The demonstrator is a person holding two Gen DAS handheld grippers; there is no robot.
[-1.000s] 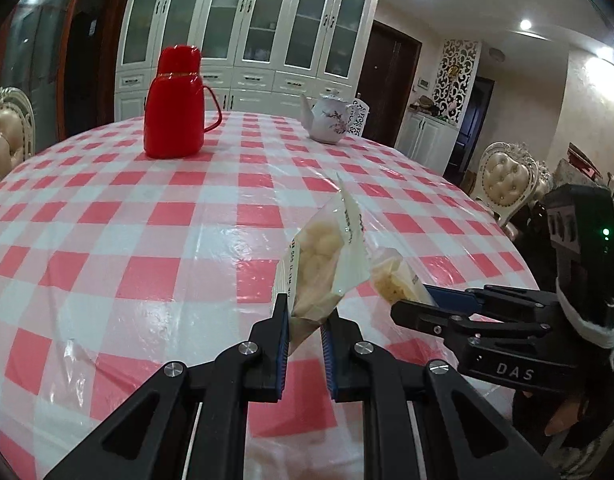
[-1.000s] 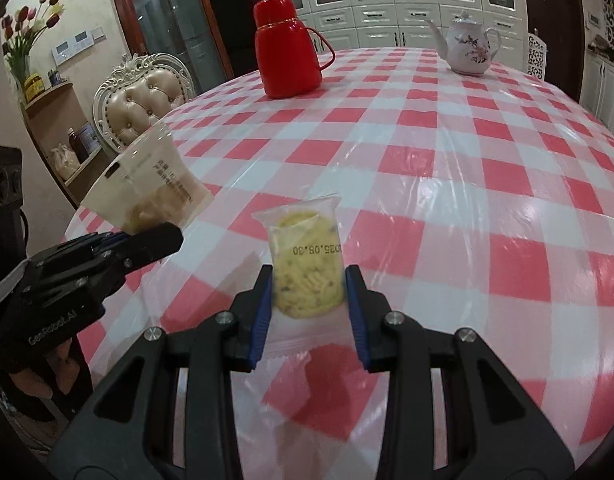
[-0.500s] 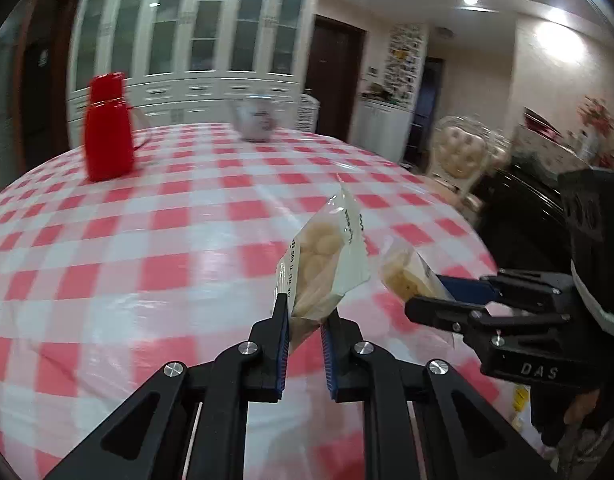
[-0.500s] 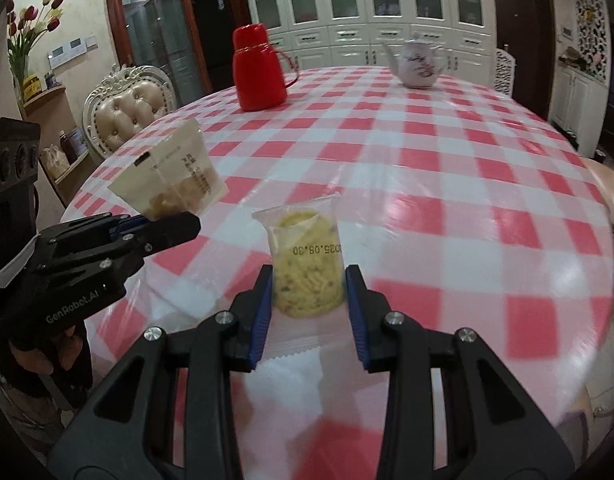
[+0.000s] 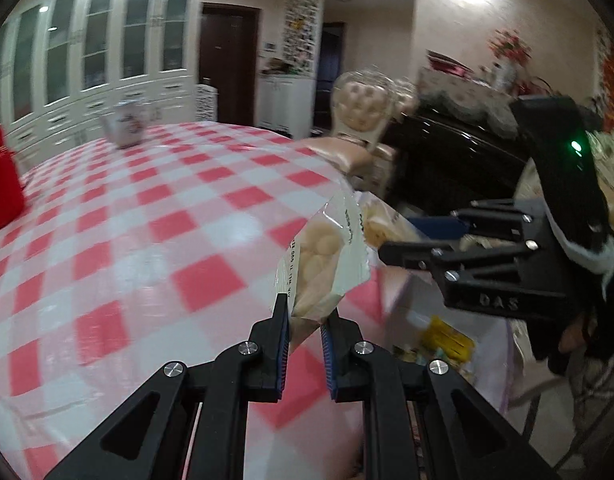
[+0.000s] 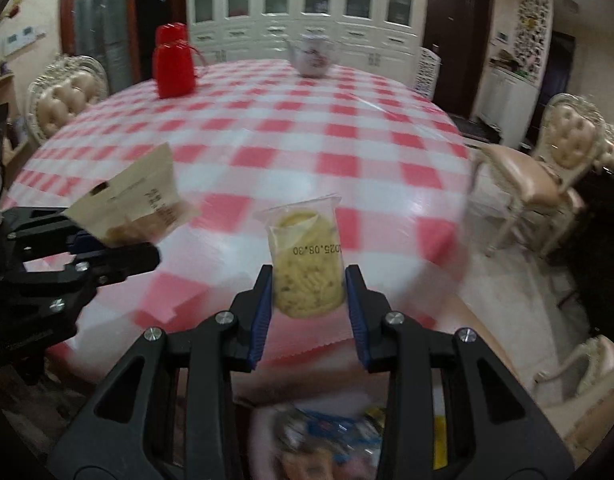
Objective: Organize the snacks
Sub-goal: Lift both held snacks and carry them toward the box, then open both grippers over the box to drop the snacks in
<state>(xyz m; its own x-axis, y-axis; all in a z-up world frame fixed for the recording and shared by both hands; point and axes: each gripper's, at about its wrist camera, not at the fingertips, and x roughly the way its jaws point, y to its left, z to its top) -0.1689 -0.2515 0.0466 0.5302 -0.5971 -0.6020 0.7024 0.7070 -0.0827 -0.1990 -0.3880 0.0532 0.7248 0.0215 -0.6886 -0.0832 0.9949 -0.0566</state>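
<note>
Spreading across both views, the round table (image 6: 347, 120) in red-checked cloth carries only a red flask (image 6: 173, 62) and a teapot (image 6: 313, 56) at its far side. Past its near edge, low down, blurred packets seem gathered in a container (image 6: 339, 436), probably the destination. The right gripper (image 6: 309, 280) has its jaws partly closed on a clear biscuit packet (image 6: 307, 264); the left gripper (image 5: 305, 320), jaws pinched tight, holds a pale snack packet (image 5: 327, 260) upright by one edge, both clear of the table for carrying.
</note>
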